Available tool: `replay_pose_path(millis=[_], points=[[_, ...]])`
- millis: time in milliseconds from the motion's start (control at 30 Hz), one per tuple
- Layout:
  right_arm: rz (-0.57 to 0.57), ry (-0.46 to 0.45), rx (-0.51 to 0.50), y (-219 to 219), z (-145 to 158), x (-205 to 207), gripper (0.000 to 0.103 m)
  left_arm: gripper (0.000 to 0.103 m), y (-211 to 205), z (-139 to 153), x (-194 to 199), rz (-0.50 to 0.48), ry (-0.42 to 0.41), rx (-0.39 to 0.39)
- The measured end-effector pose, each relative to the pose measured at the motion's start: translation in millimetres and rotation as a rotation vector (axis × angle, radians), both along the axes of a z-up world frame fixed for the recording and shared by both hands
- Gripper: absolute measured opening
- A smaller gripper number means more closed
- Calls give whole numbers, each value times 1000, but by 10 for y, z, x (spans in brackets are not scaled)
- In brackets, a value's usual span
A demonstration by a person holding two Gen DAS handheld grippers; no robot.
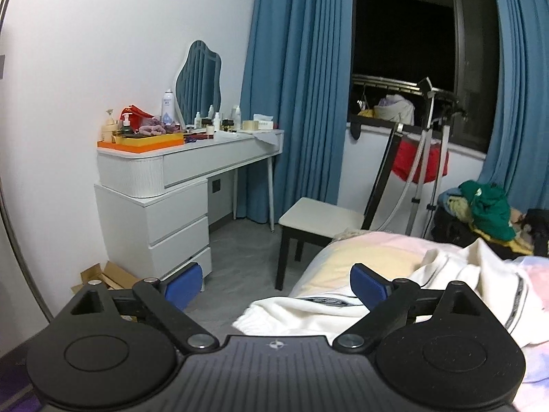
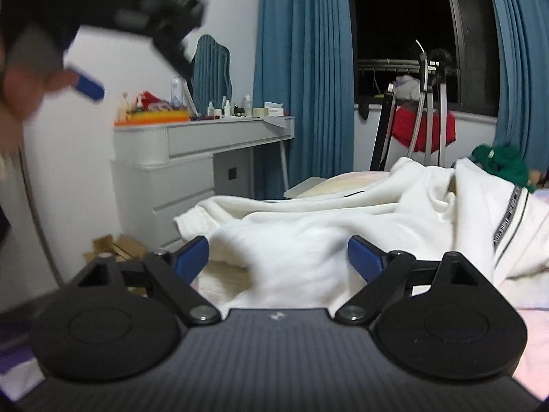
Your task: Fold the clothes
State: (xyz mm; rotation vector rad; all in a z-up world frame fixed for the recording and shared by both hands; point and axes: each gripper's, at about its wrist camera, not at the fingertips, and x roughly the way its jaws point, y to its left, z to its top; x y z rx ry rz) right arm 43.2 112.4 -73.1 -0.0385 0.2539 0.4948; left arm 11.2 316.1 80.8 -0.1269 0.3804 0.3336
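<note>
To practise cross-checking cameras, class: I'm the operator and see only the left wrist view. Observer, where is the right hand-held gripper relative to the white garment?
Observer: The right hand-held gripper is low on the bed, with the white garment heaped just ahead of its fingers.
Operator: Is it gripping the fabric?
Observer: No. Its jaws stand wide open, with nothing pinched.
Operator: How does my left hand-held gripper look from there?
Observer: The left hand-held gripper is blurred and sits high at the upper left of the right wrist view.
</note>
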Motion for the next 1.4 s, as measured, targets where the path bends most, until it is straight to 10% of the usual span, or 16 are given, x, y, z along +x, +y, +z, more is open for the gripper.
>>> replay_pose_path(millis=[333,667,1400], points=[[10,21,85,-1366,740,6,90,94,-1007,-167,25,-127,-26,-67],[-248,76,155,-2899,964,-72,90,94,-2256,-531,221,-296,25,-26],[-434,375,477,-4207,173,795,90,86,-3486,-1117,3915,-332,266,208]])
